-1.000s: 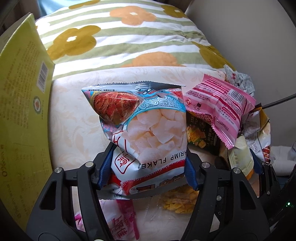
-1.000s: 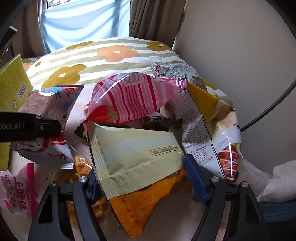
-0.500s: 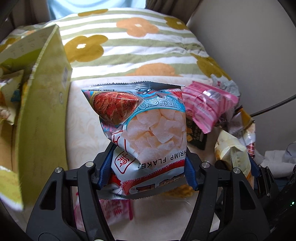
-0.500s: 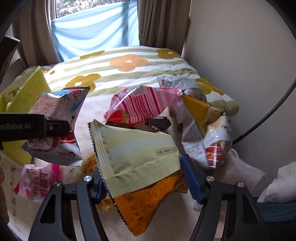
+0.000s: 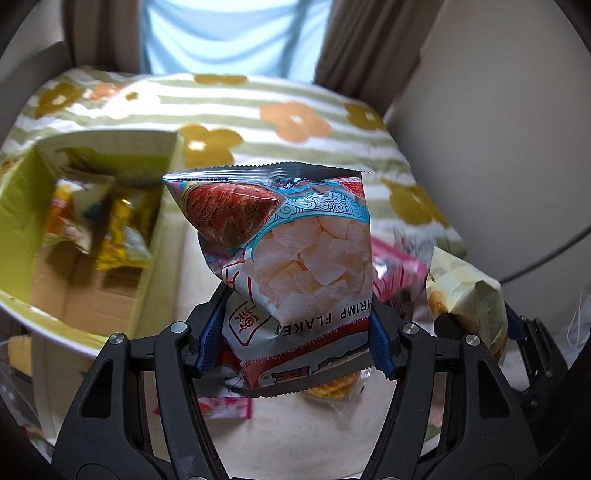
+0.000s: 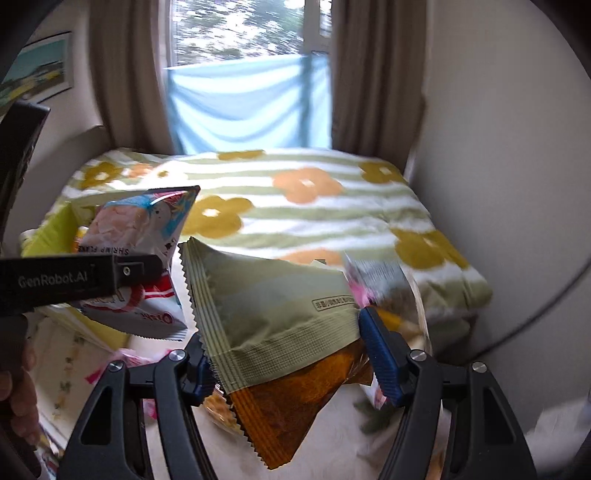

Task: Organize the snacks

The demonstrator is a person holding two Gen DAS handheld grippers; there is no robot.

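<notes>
Your left gripper [image 5: 295, 341] is clamped on the shrimp flakes bag [image 5: 284, 258], held up beside the open yellow-green box [image 5: 22, 206] — its contents are blurred. Your right gripper [image 6: 291, 363] pinches the olive and orange packet [image 6: 273, 325], whose front is turned away. Loose snacks [image 5: 397, 269] lie half hidden below, on a bed with a flowered blanket [image 6: 314, 206] before a curtained window [image 6: 243, 70].

Daylight from a brown-curtained window [image 6: 243, 33] falls on a flowered striped blanket [image 6: 295, 206] beside a cream wall [image 6: 498, 147].
</notes>
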